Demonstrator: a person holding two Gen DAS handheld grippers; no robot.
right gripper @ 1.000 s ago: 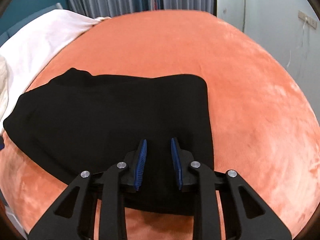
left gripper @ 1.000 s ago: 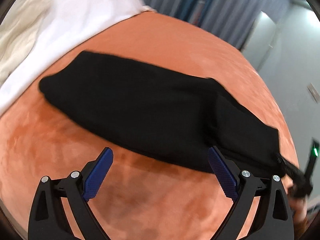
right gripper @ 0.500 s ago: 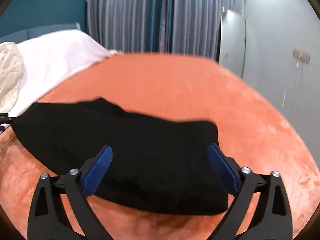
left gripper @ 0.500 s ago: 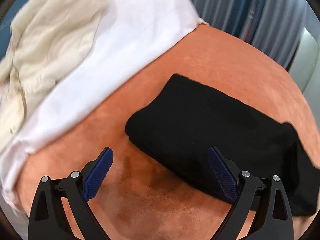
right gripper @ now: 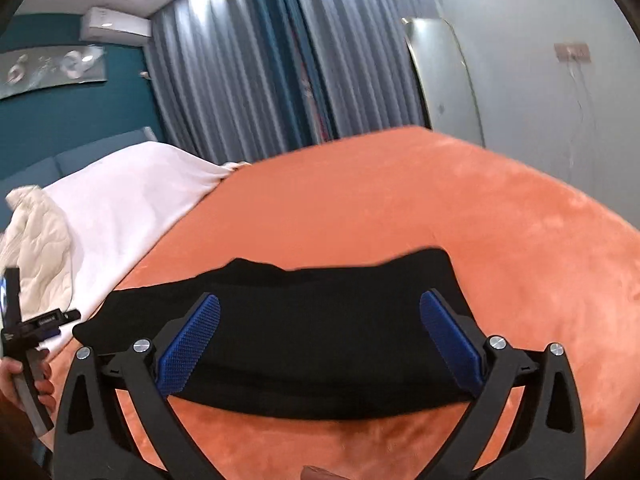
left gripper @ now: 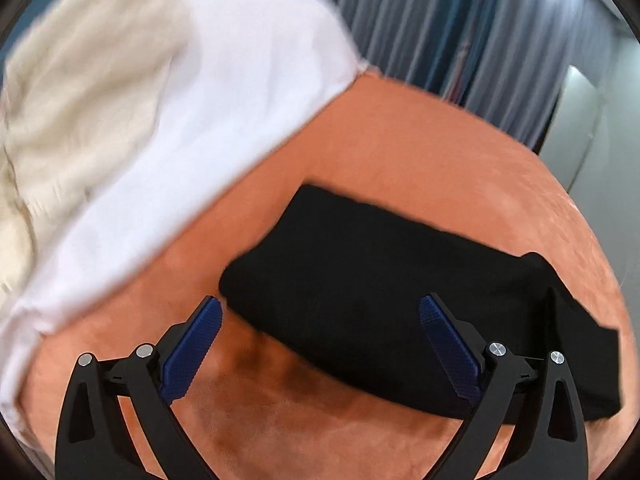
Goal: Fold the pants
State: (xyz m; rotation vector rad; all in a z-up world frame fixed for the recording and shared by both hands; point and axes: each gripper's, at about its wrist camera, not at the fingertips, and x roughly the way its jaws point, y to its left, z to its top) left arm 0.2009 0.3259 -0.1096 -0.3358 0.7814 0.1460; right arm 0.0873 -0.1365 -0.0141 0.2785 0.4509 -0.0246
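Black pants lie folded into a long band on an orange blanket. In the left wrist view my left gripper hangs open over the band's left end, nothing between its blue pads. The right wrist view shows the same pants from the other end, flat on the blanket. There my right gripper is held open above the cloth and grips nothing. The left gripper's body and a hand around it show at the left edge of that view.
A white sheet and a cream quilt cover the bed's head end, left of the pants. Grey curtains hang behind the bed, and a grey wall with a socket stands to the right.
My right gripper opened wide, let go of the pants and lifted, now pointing more level. My left gripper slid along the pants to their left end, bringing the white bedding into view.
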